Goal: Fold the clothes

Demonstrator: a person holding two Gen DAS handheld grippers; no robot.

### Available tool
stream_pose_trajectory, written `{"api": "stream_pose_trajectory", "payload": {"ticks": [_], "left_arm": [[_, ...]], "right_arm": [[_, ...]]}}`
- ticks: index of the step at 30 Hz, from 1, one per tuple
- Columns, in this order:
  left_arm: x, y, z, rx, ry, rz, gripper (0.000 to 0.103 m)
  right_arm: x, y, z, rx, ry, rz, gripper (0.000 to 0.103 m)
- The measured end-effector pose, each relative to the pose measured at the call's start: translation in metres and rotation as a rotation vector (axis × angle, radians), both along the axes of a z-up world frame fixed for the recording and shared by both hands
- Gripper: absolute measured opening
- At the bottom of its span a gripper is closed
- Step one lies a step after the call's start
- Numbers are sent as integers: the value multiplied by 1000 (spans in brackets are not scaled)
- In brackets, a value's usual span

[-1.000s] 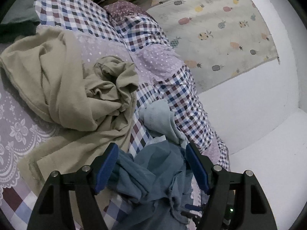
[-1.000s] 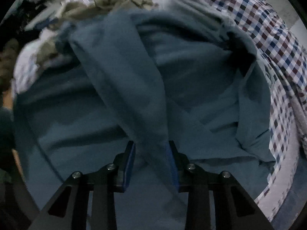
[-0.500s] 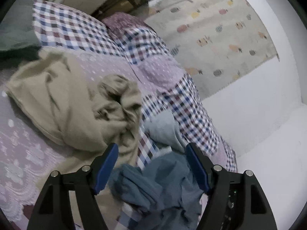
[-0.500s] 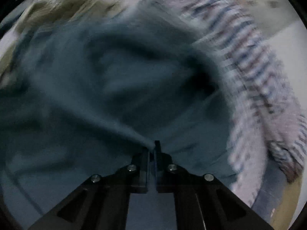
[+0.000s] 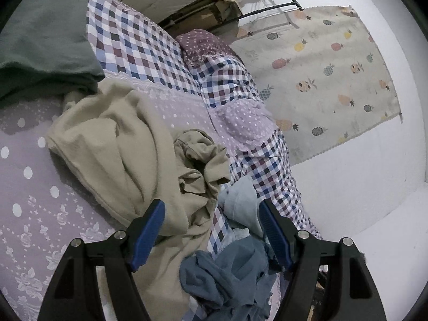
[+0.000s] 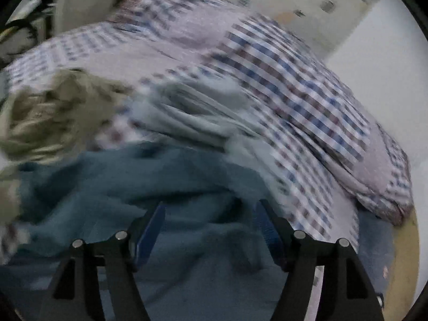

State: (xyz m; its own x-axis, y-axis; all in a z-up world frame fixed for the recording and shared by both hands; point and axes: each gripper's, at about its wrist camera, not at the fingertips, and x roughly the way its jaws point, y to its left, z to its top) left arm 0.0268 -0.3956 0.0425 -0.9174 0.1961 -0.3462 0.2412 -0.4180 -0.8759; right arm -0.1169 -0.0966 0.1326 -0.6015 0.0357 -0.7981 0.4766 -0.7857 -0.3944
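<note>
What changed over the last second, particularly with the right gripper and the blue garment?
The right gripper closed on a fold of the blue garment half a second ago, then let go; its fingers now stand wide open over it. The left gripper stayed open, holding nothing. The beige clothes stayed heaped.

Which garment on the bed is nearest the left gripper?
The dark blue garment, bunched right below the open left gripper. The beige ones and the pale blue piece lie farther up the bed.

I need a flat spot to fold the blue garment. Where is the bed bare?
Bare lilac dotted bedspread lies left of the beige garment, below the dark green cloth. The checked quilt behind is also free. It is crowded between the grippers, around the blue garment.
</note>
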Motion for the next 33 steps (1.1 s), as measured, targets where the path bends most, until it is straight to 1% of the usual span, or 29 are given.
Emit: {"api": "stream_pose_trajectory", "payload": {"ticks": [3, 6, 9, 11, 13, 15, 16, 17, 18, 20, 22, 24, 25, 27, 29, 33], "left_arm": [[2, -3, -1, 1, -10, 4, 76], [6, -10, -3, 19, -13, 21, 76], [9, -18, -5, 39, -11, 30, 76], [9, -21, -5, 37, -18, 20, 76], [8, -22, -3, 18, -33, -2, 76], [6, -25, -3, 7, -39, -26, 76], [5, -26, -3, 7, -39, -36, 76], [5, -27, -3, 12, -40, -46, 76], [4, -29, -5, 25, -40, -57, 76], [3, -32, -10, 64, -35, -77, 76], [2, -35, -15, 122, -21, -103, 76], [1, -35, -18, 189, 11, -139, 76], [1, -35, -18, 205, 26, -150, 76], [2, -35, -16, 203, 46, -158, 76], [3, -35, -15, 223, 67, -164, 76], [5, -39, -17, 259, 85, -157, 76]], "right_arm": [[32, -53, -11, -37, -70, 154, 74], [54, -104, -28, -25, -127, 305, 74], [72, -141, -53, 27, -165, 391, 73], [69, -156, -69, 52, -188, 405, 72], [64, -170, -83, 68, -211, 408, 63], [58, -182, -96, 86, -239, 405, 44], [55, -186, -102, 98, -258, 397, 38], [51, -190, -108, 110, -276, 389, 24], [51, -194, -110, 121, -281, 391, 5], [51, -201, -111, 141, -276, 404, 3], [50, -205, -91, 97, -236, 401, 3], [48, -210, -66, 40, -188, 395, 3], [47, -212, -54, 12, -164, 392, 3], [44, -216, -29, -45, -117, 385, 2], [44, -222, 0, -99, -67, 386, 2], [47, -236, 38, -171, 8, 414, 3]]}}
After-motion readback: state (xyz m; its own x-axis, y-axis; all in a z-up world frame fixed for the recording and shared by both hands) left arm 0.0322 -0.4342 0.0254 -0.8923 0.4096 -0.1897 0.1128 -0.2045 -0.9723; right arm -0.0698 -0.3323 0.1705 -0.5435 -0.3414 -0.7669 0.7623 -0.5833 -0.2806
